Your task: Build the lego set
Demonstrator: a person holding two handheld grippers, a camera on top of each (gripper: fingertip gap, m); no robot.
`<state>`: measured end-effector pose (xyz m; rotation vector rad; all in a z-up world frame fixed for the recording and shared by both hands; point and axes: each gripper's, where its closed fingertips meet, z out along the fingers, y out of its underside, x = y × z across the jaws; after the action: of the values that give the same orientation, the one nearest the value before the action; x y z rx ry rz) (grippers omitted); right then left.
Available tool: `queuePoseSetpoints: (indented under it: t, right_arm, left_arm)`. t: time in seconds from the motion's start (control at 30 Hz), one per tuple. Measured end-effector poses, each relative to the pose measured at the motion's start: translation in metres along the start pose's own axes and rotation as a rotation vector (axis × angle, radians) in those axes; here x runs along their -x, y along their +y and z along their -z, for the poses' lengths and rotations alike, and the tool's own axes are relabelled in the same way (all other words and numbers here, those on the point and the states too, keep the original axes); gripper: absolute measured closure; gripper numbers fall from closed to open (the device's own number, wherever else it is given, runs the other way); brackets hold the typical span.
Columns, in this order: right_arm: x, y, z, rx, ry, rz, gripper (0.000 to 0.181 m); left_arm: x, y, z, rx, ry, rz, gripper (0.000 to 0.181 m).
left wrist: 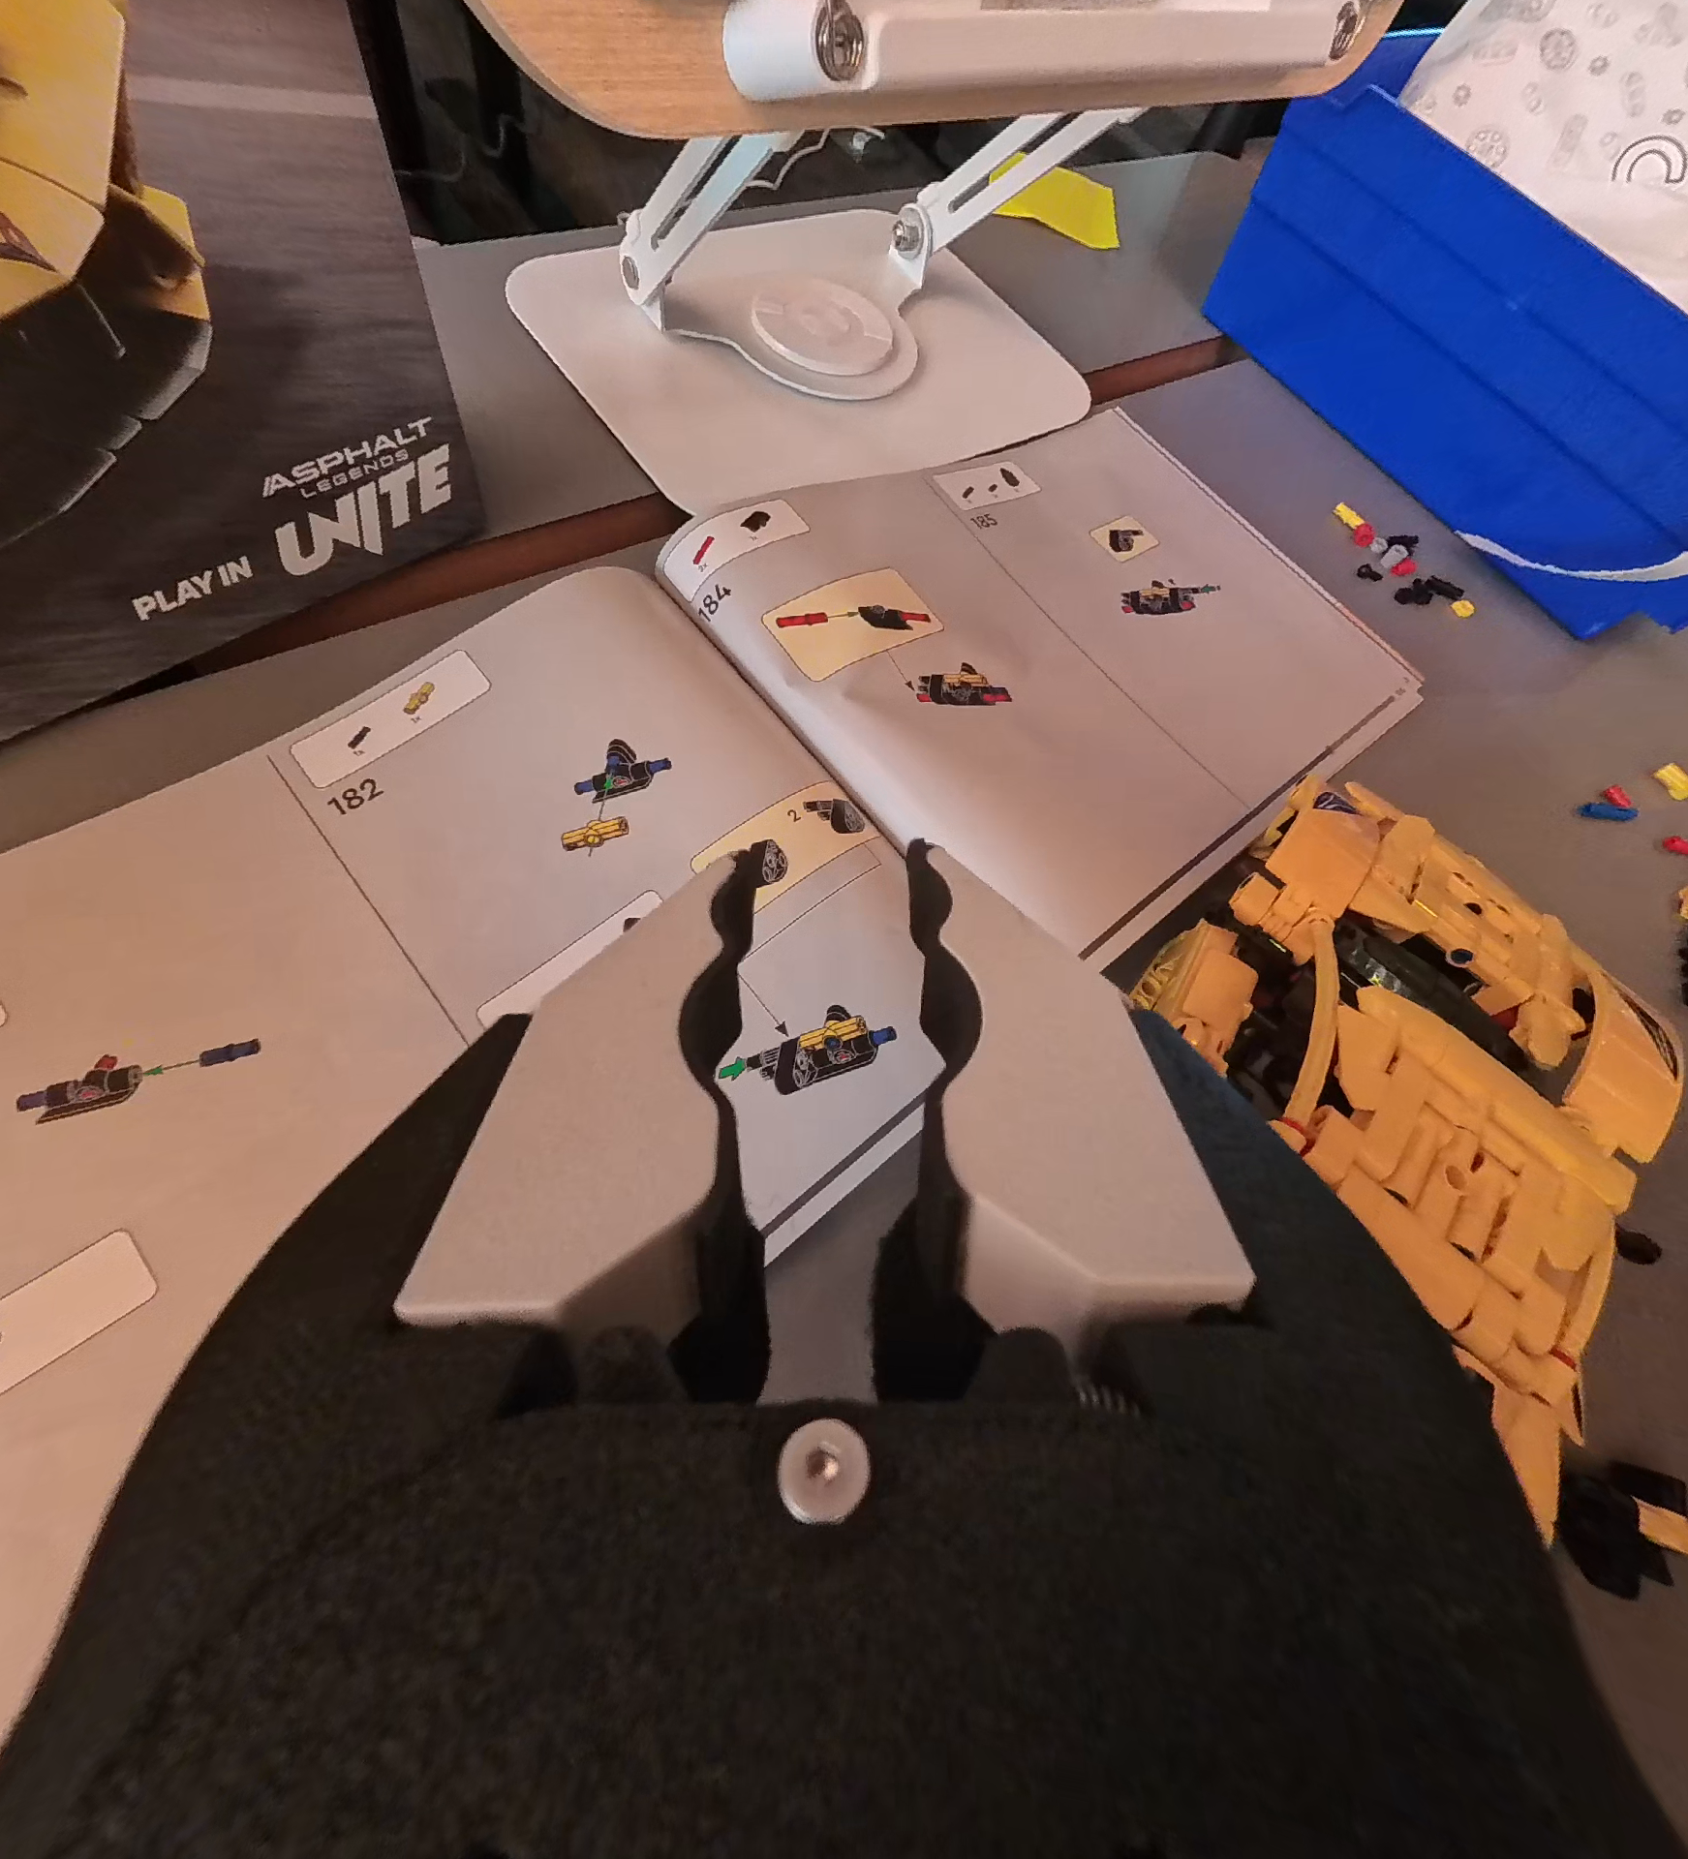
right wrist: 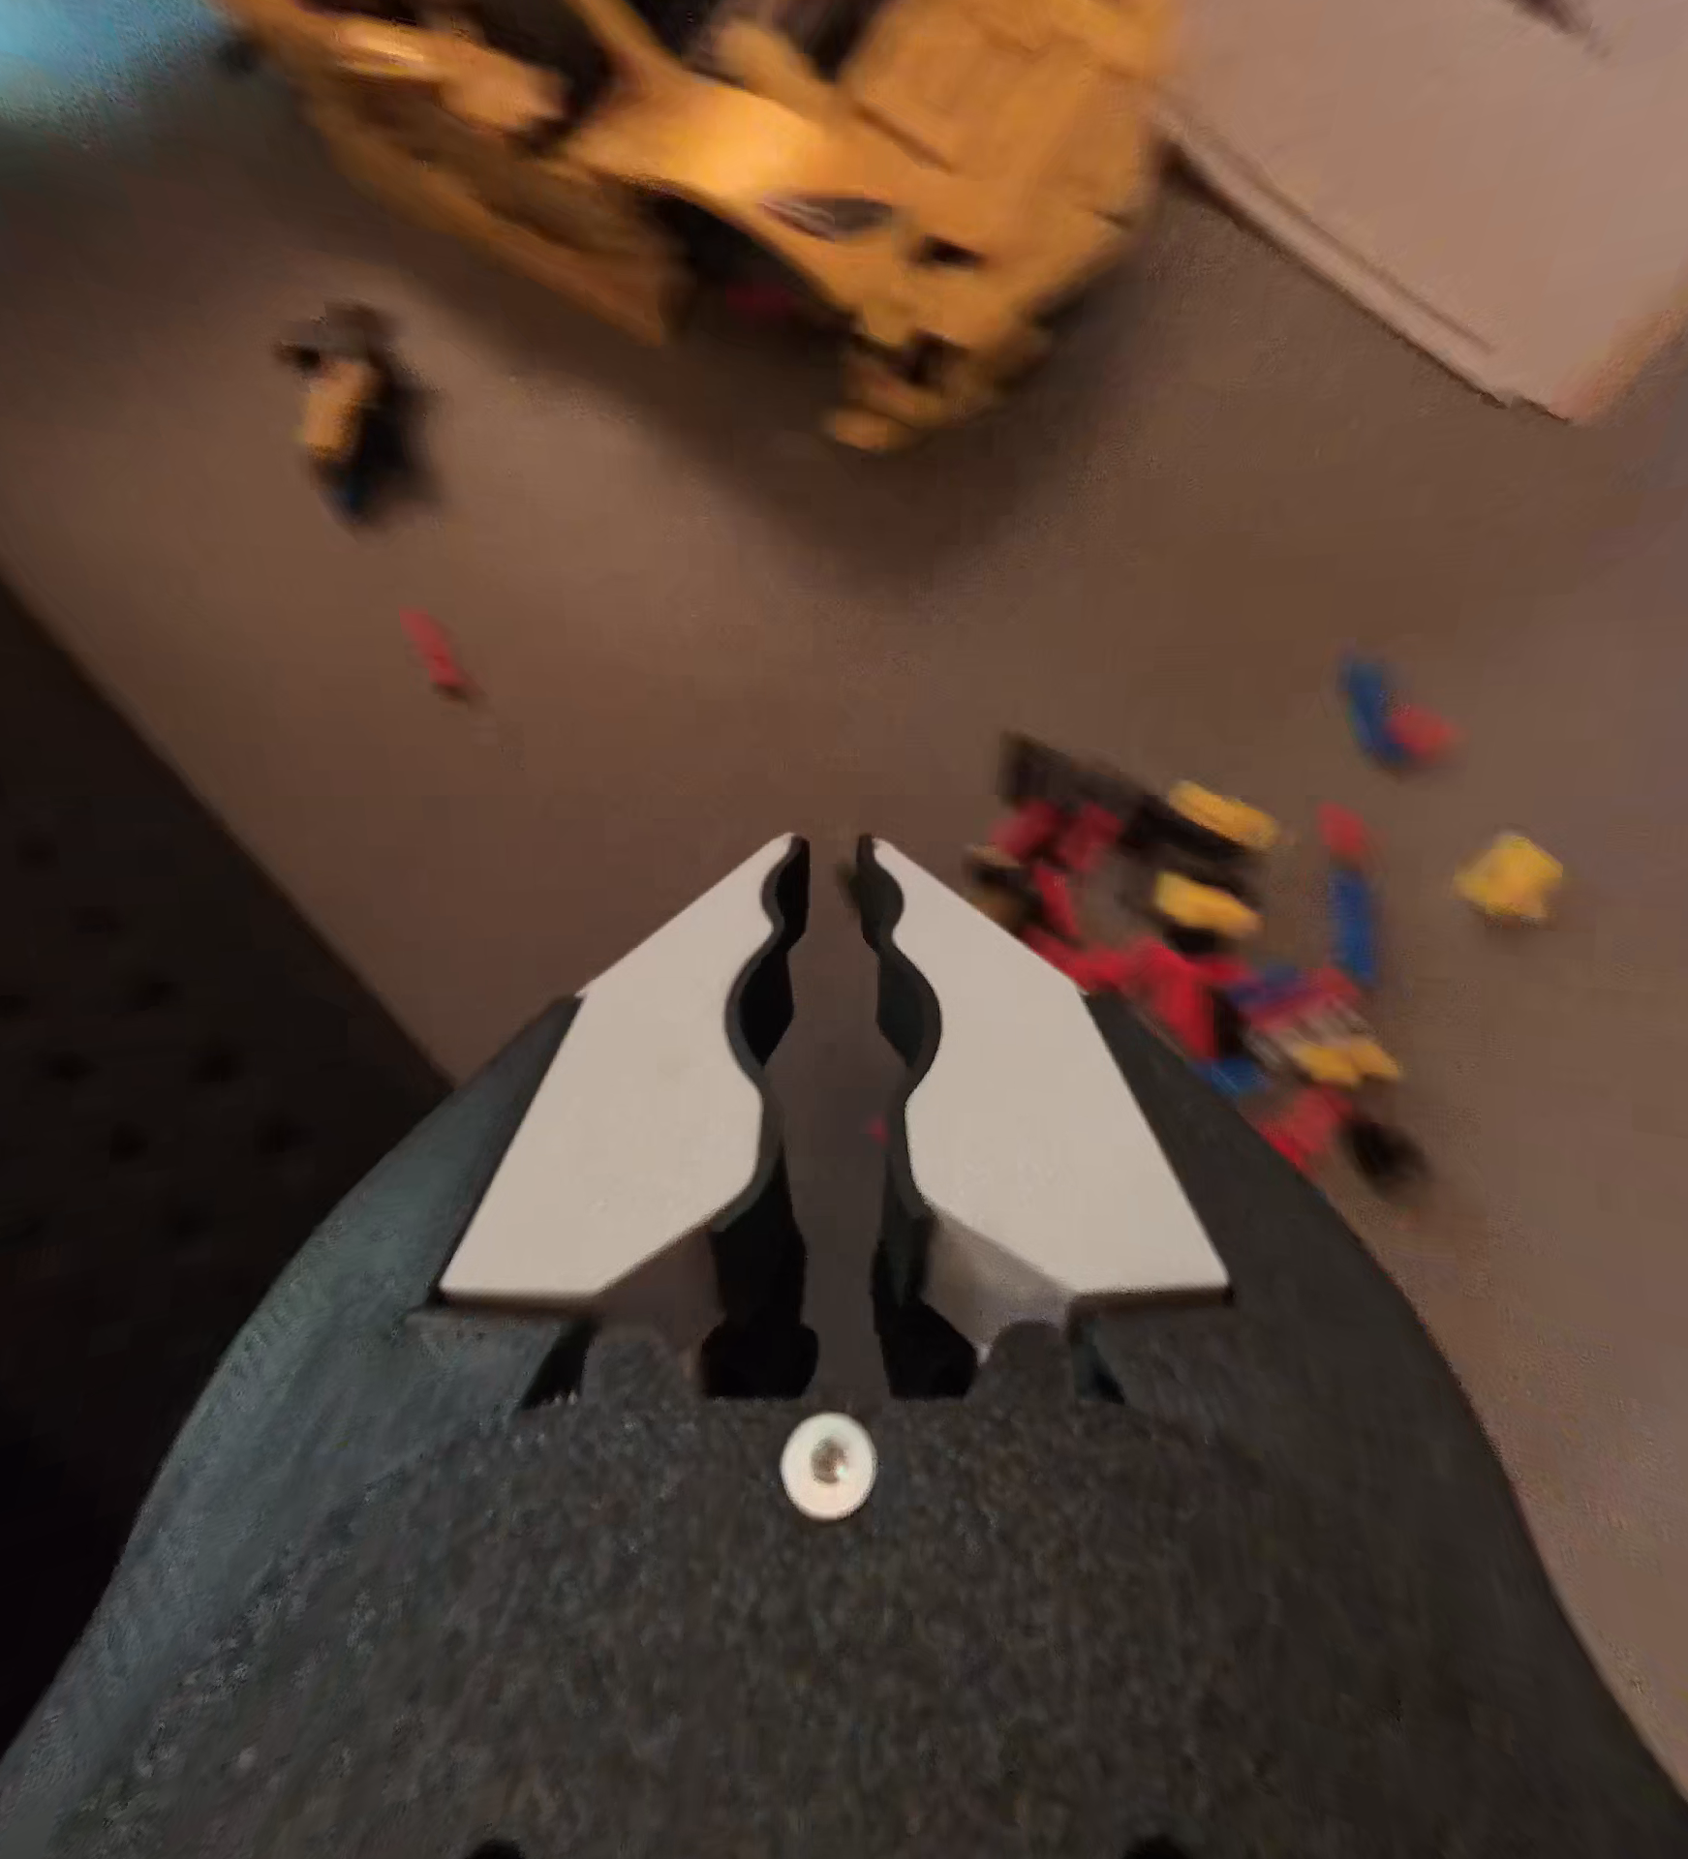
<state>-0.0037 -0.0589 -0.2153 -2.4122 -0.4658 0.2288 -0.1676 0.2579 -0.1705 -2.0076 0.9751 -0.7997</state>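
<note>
My left gripper (left wrist: pixel 829 865) is open and empty, hovering over the open instruction booklet (left wrist: pixel 518 805). The partly built yellow Lego car (left wrist: pixel 1403 1006) lies on the grey table to its right. My right gripper (right wrist: pixel 829 850) is empty, its jaws only a narrow gap apart, above bare table; this view is blurred. The car (right wrist: pixel 769 181) is ahead of it. A pile of loose red, blue, yellow and black pieces (right wrist: pixel 1202 956) lies just right of its tips. A small black and yellow sub-assembly (right wrist: pixel 346 412) and a red pin (right wrist: pixel 437 654) lie to the left.
The set's box (left wrist: pixel 165 352) stands at the back left. A white stand base (left wrist: pixel 799 382) sits behind the booklet. A blue bin (left wrist: pixel 1483 352) is at the back right, with small pieces (left wrist: pixel 1403 563) in front. The table edge (right wrist: pixel 216 805) runs left of my right gripper. About 35 centimeters separates my left fingertips from my right. The right gripper is farther from the white stand base (left wrist: pixel 799 382), some 45 centimeters, than the left, some 25 centimeters.
</note>
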Motion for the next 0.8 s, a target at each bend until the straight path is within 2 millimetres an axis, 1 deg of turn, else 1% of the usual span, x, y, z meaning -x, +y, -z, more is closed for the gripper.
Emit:
queuePoseSetpoints:
  t: [0.07, 0.13, 0.17, 0.27, 0.33, 0.43, 0.6, 0.7, 0.8]
  right_arm:
    - [-0.048, 0.024, 0.017, 0.041, 0.160, -0.094, 0.175]
    - [-0.077, 0.040, 0.027, 0.046, 0.256, -0.186, 0.176]
    - [-0.088, 0.043, 0.029, 0.028, 0.288, -0.232, 0.176]
    - [-0.094, 0.041, 0.025, -0.013, 0.278, -0.322, 0.177]
    - [-0.091, 0.036, 0.020, -0.012, 0.267, -0.302, 0.178]
    - [-0.092, 0.030, 0.015, -0.002, 0.303, -0.255, 0.178]
    - [-0.096, 0.030, 0.007, 0.024, 0.282, -0.289, 0.177]
    - [-0.098, 0.030, 0.009, 0.030, 0.281, -0.288, 0.177]
    - [-0.102, 0.038, 0.014, 0.049, 0.310, -0.279, 0.176]
  left_arm:
    - [0.000, 0.001, 0.000, 0.005, -0.003, -0.006, 0.151]
    - [0.000, 0.001, -0.001, 0.007, -0.007, -0.011, 0.151]
    - [0.000, 0.001, -0.001, 0.008, -0.008, -0.013, 0.151]
    - [0.001, 0.002, -0.001, 0.010, -0.016, -0.019, 0.151]
    - [0.001, 0.002, -0.001, 0.012, -0.016, -0.018, 0.151]
    - [0.001, 0.003, -0.001, 0.013, -0.013, -0.017, 0.151]
    - [0.001, 0.003, -0.001, 0.017, -0.017, -0.023, 0.151]
    - [0.002, 0.003, 0.000, 0.014, -0.020, -0.024, 0.151]
    - [0.002, 0.003, 0.000, 0.016, -0.019, -0.022, 0.151]
